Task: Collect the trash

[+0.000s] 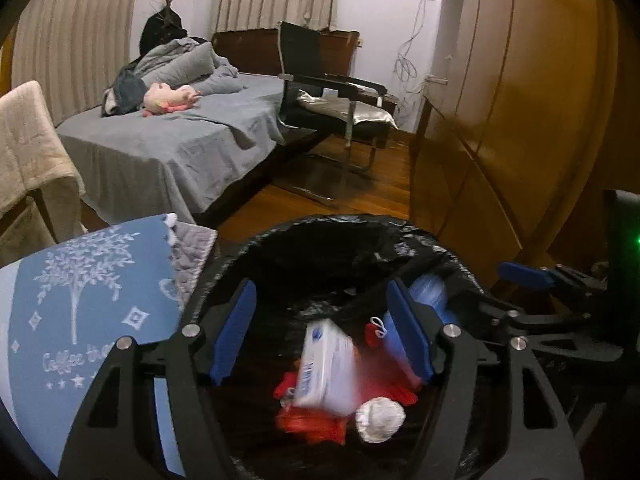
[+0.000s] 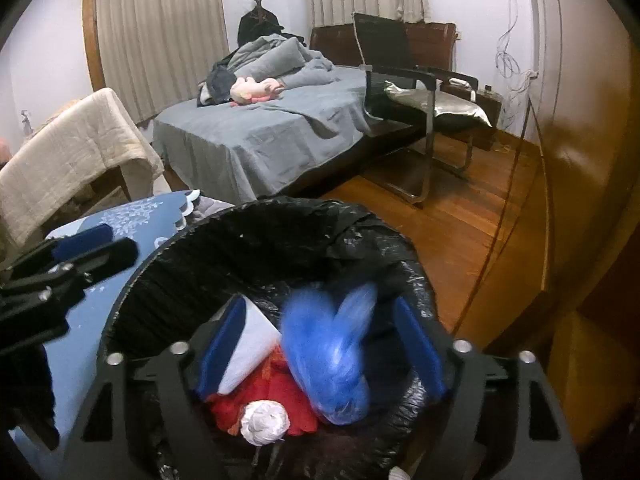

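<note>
A round bin with a black liner [image 1: 320, 236] [image 2: 288, 220] stands on the wooden floor. Inside lie red plastic [image 1: 312, 424] [image 2: 276, 396], a crumpled white ball [image 1: 380, 418] [image 2: 265, 420] and a white-and-blue tissue pack [image 1: 326, 368] [image 2: 252, 344], blurred by motion. A blue plastic bag [image 2: 332, 364] [image 1: 426, 288], also blurred, is in the bin mouth between my right fingers. My left gripper [image 1: 324, 336] is open over the bin, touching nothing. My right gripper [image 2: 322, 344] is open over the bin too.
A table with a blue printed cloth [image 1: 84, 312] [image 2: 132, 216] stands left of the bin. Behind are a grey bed [image 1: 168, 132], a black chair [image 1: 332, 96], a towel-draped chair [image 2: 72, 160] and a wooden wardrobe [image 1: 520, 120] on the right.
</note>
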`<state>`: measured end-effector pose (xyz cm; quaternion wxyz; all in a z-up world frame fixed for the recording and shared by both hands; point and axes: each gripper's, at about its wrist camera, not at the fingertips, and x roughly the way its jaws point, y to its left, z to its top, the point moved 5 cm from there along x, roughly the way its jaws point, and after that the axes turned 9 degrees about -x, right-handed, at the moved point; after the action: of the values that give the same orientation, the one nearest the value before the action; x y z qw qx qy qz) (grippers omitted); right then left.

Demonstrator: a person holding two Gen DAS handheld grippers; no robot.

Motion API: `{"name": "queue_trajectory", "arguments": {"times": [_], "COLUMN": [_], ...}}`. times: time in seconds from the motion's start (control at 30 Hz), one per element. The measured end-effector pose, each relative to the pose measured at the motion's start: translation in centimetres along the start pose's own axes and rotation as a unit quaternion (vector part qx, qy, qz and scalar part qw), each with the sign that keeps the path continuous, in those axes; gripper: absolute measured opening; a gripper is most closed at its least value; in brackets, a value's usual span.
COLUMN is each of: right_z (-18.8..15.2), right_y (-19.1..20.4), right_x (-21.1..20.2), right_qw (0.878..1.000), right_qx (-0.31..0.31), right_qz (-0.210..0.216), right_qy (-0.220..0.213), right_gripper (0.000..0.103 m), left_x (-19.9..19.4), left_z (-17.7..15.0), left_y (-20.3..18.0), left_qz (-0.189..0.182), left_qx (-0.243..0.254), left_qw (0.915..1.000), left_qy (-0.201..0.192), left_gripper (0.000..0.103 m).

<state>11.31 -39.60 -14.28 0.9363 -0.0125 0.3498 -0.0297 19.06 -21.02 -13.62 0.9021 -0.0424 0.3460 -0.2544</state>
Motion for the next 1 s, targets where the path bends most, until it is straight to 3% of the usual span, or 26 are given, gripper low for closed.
{"name": "queue_trajectory", "arguments": {"times": [0.13,0.2,0.3,0.57,1.0], "right_z": [0.1,0.4,1.1,3.2,5.0], "right_y": [0.0,0.2,0.8,3.5,7.1], "right_x": [-1.1,-1.9,-3.0,-7.6,-12.3], "right_qw": [1.0,1.0,1.0,0.997,0.994], "right_qx": [-0.002,-0.003,0.003,-0.002,-0.024], "right_qz": [-0.005,-0.002,0.013,0.05,0.077], "right_qy": [-0.009,-0.015,-0.021,-0.052,-0.071], "right_gripper": [0.095,0.097,0.097,0.097,0.097], "left_x": [-1.6,-2.6,-4.2,-8.7,-15.4], "left_z": [0.4,0.6,0.9,1.2,1.2], "left_y": [1.5,2.0,2.6,3.0,3.0], "left_qz": [0.02,0.031,0.044,0.064,0.095], "left_qx": [-0.005,-0.004,-0.004,-0.011,-0.024], "left_qw": [0.9997,0.9993,0.9985,0.9966,0.9918], "left_qy": [-0.012,-0.021,-0.031,-0.051,-0.082], "left_gripper": [0.076,0.085,0.09,0.094,0.096]}}
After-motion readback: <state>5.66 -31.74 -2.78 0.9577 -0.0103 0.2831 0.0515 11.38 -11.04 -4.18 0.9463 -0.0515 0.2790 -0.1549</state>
